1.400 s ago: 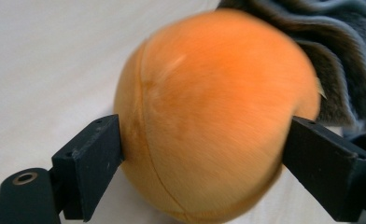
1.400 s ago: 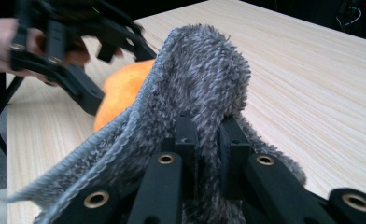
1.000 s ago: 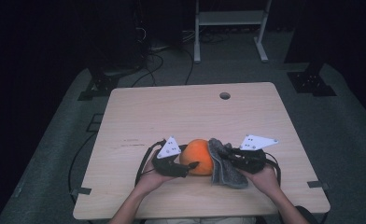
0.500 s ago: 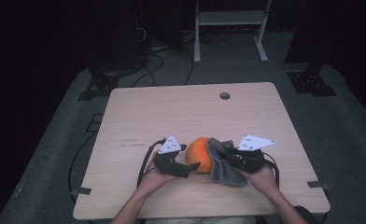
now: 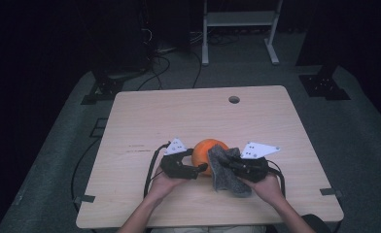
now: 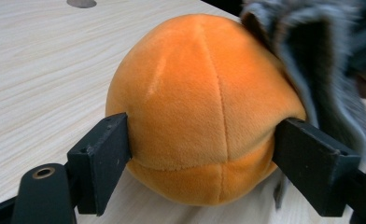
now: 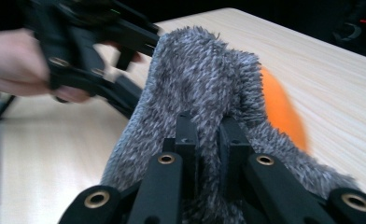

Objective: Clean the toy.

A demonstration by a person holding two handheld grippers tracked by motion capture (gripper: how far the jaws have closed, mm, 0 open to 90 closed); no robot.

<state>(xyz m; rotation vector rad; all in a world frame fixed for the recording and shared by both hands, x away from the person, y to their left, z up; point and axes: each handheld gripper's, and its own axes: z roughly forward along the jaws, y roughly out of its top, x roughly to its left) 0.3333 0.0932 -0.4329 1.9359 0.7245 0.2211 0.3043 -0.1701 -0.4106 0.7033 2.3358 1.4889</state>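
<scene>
Left tongs clasp orange ball; right tongs pinch grey cloth.

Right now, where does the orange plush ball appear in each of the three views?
High view: orange plush ball, low centre, between the grippers.
Left gripper view: centre, between the jaws.
Right gripper view: right of centre, behind the grey cloth.
Shared landmark: the grey cloth.

The left tongs straddle an orange plush ball that sits on the pale wooden desk. Both black jaws touch the ball's lower flanks; they have just been closing. A fuzzy grey cloth drapes against the ball's far side, above the right-hand jaw.
</scene>
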